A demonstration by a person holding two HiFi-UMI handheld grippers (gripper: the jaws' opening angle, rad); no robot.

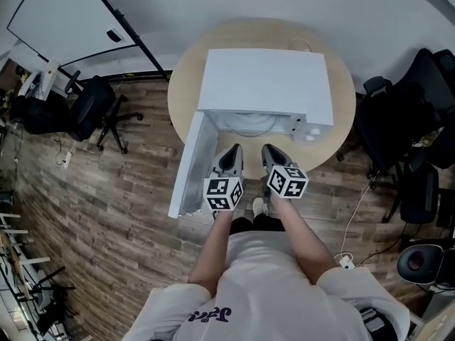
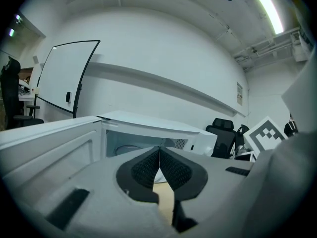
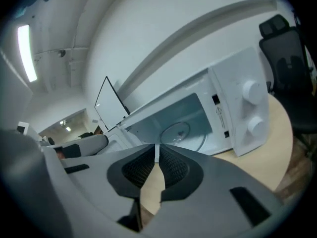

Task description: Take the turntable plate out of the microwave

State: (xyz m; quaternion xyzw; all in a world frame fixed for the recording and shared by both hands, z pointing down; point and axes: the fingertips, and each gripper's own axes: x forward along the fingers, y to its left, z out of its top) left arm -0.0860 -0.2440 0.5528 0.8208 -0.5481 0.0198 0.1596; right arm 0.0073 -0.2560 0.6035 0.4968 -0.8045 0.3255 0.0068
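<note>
A white microwave [image 1: 264, 84] stands on a round wooden table [image 1: 341, 137] with its door [image 1: 190, 163] swung open to the left. Inside lies the clear glass turntable plate [image 3: 184, 133], also seen as a pale disc, the plate [image 1: 250, 123], in the head view. My left gripper [image 1: 232, 152] and right gripper [image 1: 271, 152] hover side by side just in front of the open cavity. Both are shut with nothing between the jaws. In the left gripper view the left gripper [image 2: 159, 150] faces the cavity [image 2: 133, 145]; the right gripper [image 3: 157, 155] points at the plate.
The microwave's knob panel [image 3: 250, 110] is on its right side. Black office chairs [image 1: 405, 126] stand right of the table, another chair [image 1: 96, 109] at the left. A whiteboard [image 1: 64, 16] leans at the back left. The person's feet [image 1: 259, 206] are on the wood floor.
</note>
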